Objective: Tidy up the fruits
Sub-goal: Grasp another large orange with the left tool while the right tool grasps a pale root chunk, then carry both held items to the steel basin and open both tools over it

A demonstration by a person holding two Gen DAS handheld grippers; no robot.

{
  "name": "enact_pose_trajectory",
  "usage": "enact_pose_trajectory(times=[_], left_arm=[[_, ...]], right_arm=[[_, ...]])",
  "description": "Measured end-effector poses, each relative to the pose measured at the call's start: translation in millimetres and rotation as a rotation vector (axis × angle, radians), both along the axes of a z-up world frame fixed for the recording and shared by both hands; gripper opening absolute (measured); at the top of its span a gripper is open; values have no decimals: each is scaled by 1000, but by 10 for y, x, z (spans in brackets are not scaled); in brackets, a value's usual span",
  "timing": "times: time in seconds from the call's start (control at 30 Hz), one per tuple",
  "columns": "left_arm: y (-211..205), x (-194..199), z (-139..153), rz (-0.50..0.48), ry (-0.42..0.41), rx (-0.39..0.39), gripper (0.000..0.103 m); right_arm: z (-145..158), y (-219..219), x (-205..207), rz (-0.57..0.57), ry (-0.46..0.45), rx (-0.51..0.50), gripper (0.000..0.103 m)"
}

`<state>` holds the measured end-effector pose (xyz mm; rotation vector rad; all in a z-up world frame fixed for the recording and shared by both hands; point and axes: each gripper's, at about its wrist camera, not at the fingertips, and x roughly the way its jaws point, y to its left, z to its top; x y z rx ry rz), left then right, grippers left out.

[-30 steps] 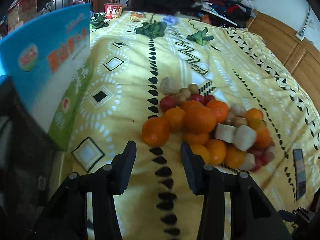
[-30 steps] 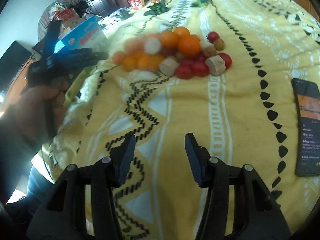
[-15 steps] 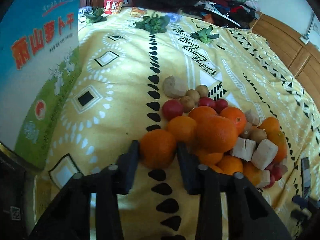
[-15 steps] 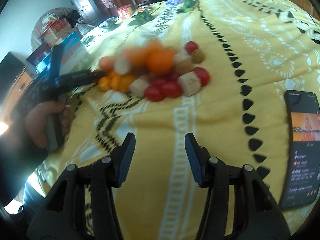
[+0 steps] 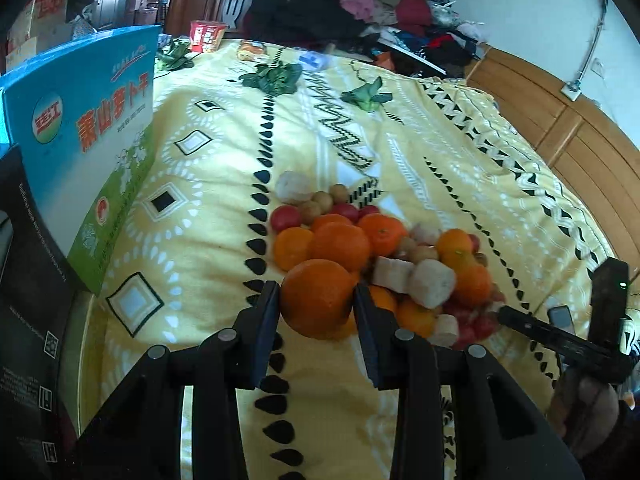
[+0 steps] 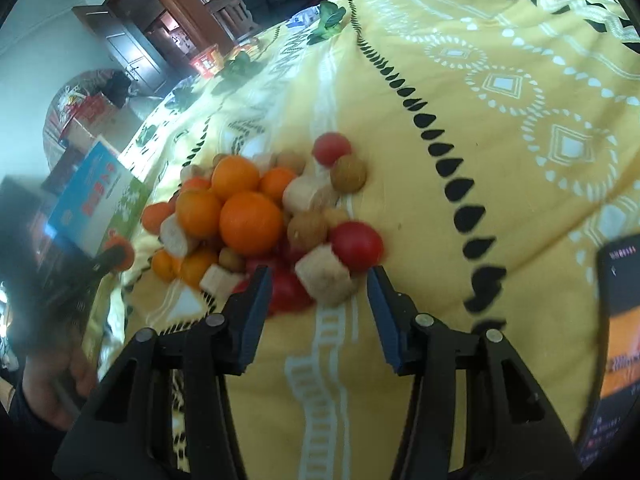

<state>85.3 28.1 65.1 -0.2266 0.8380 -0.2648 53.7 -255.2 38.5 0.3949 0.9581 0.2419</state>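
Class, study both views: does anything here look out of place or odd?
Yes. The fruit pile lies loose on the yellow bedspread, in no container, and leafy greens lie scattered farther up it.

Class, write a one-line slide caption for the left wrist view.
Left gripper fingers clasp an orange at the fruit pile's near edge on a yellow bedspread.

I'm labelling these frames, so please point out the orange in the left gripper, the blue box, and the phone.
orange (image 5: 317, 298), left wrist view, middle of its peel between the fingers.
blue box (image 5: 86, 120), left wrist view, printed front face.
phone (image 6: 620, 312), right wrist view, lit screen.
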Motion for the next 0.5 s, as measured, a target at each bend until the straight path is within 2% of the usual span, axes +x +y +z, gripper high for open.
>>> enact_pose_trajectory(times=[0.23, 0.5], left_arm=[[-96, -27, -61, -19, 32, -24, 38], [-144, -185, 62, -45, 15, -27, 38]], right_arm=[[-39, -2, -5, 15, 4, -29, 33], [102, 18, -161, 21, -34, -54, 32]])
